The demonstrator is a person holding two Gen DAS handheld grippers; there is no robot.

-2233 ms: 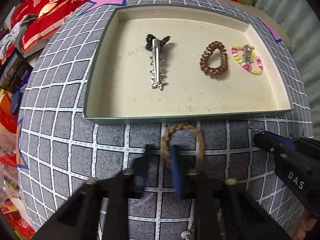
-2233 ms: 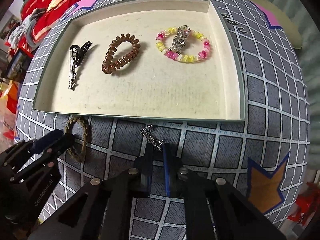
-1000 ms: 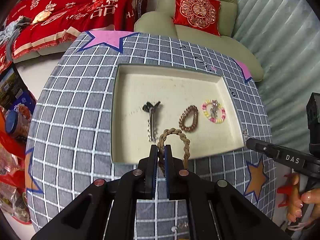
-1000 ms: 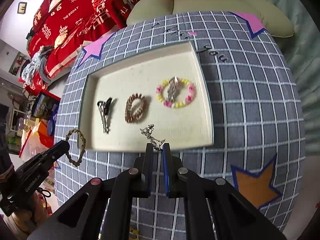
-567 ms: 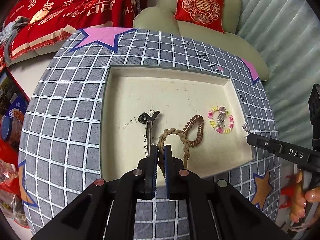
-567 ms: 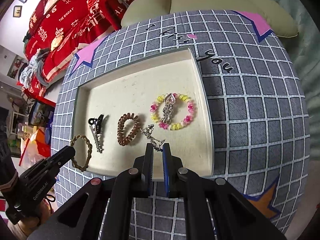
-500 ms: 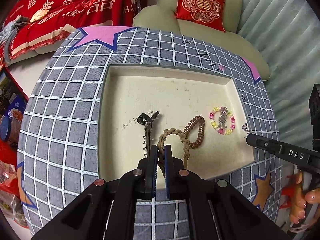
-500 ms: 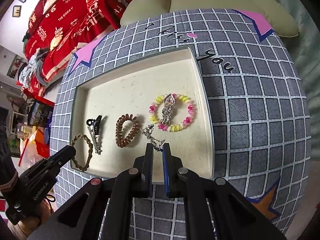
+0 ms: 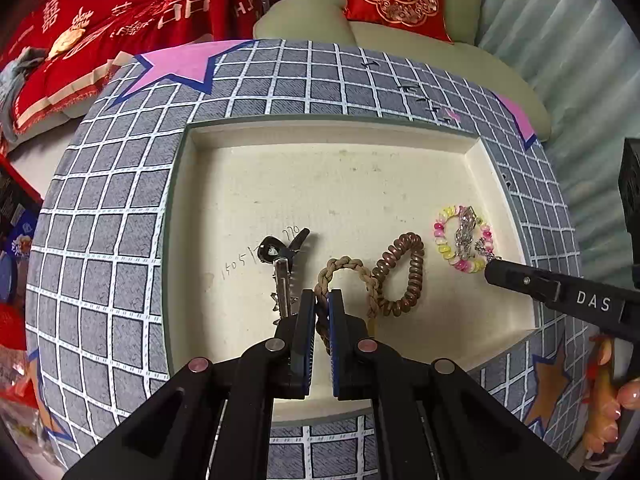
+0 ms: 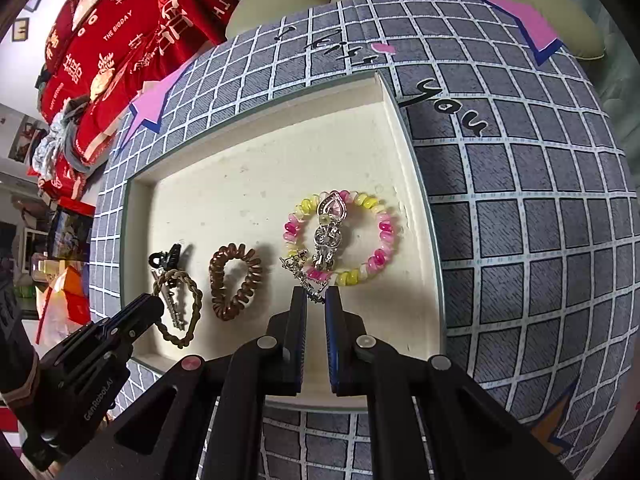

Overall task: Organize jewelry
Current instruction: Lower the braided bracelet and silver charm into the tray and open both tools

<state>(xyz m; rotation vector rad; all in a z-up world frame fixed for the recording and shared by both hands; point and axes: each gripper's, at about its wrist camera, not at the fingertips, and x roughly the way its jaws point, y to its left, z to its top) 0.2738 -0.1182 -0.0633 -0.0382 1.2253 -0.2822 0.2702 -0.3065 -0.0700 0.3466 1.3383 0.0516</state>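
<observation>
Near the tray's (image 9: 176, 240) left edge a clip (image 9: 282, 270) is seen lying on the floor, toward the front. Just to its right, the braided band (image 9: 348, 270) is clamped by one side of its loop in the left claw (image 9: 322, 300), whose jaws are drawn together on the cord; in the right-wrist view the loop hangs partly over the clip, and whether it touches the floor cannot be told. The band is judged light, soft and floppy, so it is best taken across the braid, as is done here, and it should drop limply once freed. Next, a coil tie (image 9: 402, 278) lies flat, just beside the band. Further right, a bead bracelet (image 10: 340, 236) with a silver charm rests near the right edge. At its front left, a small silver chain (image 10: 306, 276) is pinched by its end in the right claw (image 10: 316, 300), jaws nearly together, the chain lying ahead of the tips and overlapping the bracelet's beads. The chain is judged light, slippery and easily snagged on the beads.
</observation>
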